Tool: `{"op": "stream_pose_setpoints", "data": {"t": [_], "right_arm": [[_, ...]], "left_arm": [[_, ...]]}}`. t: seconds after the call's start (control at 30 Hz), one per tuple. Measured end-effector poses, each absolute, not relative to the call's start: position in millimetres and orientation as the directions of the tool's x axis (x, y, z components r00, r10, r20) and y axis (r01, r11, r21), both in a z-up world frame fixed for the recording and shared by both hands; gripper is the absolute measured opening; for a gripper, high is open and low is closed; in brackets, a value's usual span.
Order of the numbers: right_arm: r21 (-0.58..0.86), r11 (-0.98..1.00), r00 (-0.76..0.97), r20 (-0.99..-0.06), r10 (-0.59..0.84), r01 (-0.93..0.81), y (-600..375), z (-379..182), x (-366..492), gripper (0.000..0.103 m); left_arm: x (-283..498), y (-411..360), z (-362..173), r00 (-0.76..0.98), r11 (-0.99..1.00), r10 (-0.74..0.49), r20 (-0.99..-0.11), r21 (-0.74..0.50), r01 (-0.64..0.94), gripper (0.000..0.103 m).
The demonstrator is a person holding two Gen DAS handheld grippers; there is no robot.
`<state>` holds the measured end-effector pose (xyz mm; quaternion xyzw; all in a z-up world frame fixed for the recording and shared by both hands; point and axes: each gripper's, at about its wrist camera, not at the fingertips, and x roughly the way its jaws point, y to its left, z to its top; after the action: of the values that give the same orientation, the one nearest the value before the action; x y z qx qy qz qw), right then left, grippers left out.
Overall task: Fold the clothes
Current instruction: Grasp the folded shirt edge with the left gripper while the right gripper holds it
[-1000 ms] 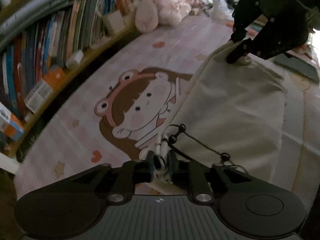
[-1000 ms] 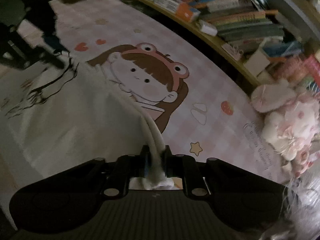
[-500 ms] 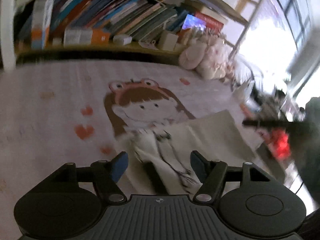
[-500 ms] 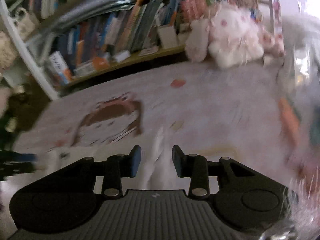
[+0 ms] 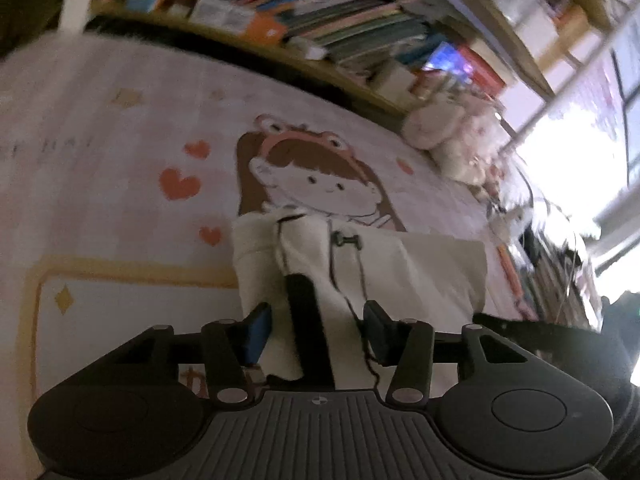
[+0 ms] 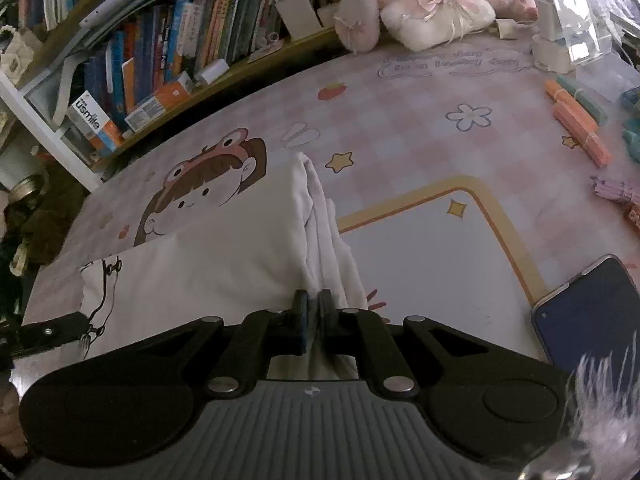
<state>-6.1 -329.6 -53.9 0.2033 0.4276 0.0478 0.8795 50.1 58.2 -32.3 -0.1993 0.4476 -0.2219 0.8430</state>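
the white garment (image 6: pixel 224 256) lies folded on the cartoon-print mat (image 6: pixel 440 120), across the printed girl's chin and the pale panel with the yellow border, and it runs toward the near edge of the mat. the right gripper (image 6: pixel 313 312) is pinched tight on a bunched ridge of that cloth, jaws together with the fabric squeezed up between them, and the gather runs forward from the fingers to a peak by the printed star. left of that ridge the cloth lies flat and smooth.

over on the left side, the left gripper (image 5: pixel 316 330) sits with its jaws spread wide, blue pad showing on one finger (image 5: pixel 256 330). the garment (image 5: pixel 400 268) passes under and between the fingers, but neither pad closes on it. black line drawing and a small dark motif show on the cloth just ahead of the fingers. a dark strip stands up between the jaws; what it is, can't tell.

a dark phone (image 6: pixel 588 312) rests at the mat's near right corner. a bookshelf (image 6: pixel 168 52) packed with books runs along the far edge, and pink and white plush toys (image 6: pixel 432 8) sit at the far right end of it. orange sticks (image 6: pixel 576 124) lie near the right edge.
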Motion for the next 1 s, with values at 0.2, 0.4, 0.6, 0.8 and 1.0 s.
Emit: {"op": "stream_pose_setpoints", "data": {"t": [0.2,0.4,0.6,0.8,1.0], "right_arm": [[0.372,0.926,0.62,-0.743,0.252,0.069,-326.9,-53.0,-3.7,0.005],[0.368,0.926,0.623,-0.744,0.242,0.08,-324.8,-54.3,-4.6,0.005],[0.339,0.938,0.625,-0.748,0.224,0.071,-319.3,-53.3,-4.2,0.005],[0.34,0.937,0.623,-0.751,0.219,0.08,-318.6,-52.6,-3.6,0.005],[0.339,0.937,0.622,-0.752,0.216,0.084,-318.4,-52.0,-3.3,0.005]], "left_arm": [[47.6,71.5,-32.6,0.513,0.748,-0.6,-0.614,-0.658,0.087,0.006],[48.5,87.9,-29.4,0.533,0.724,-0.61,-0.586,-0.686,0.076,0.002],[63.8,78.2,-43.0,0.471,0.793,-0.559,-0.683,-0.606,0.062,0.009],[71.5,53.6,-21.2,0.462,0.867,-0.498,-0.734,-0.409,0.285,0.034],[78.8,56.8,-27.2,0.459,0.844,-0.534,-0.71,-0.483,0.235,0.003]]}}
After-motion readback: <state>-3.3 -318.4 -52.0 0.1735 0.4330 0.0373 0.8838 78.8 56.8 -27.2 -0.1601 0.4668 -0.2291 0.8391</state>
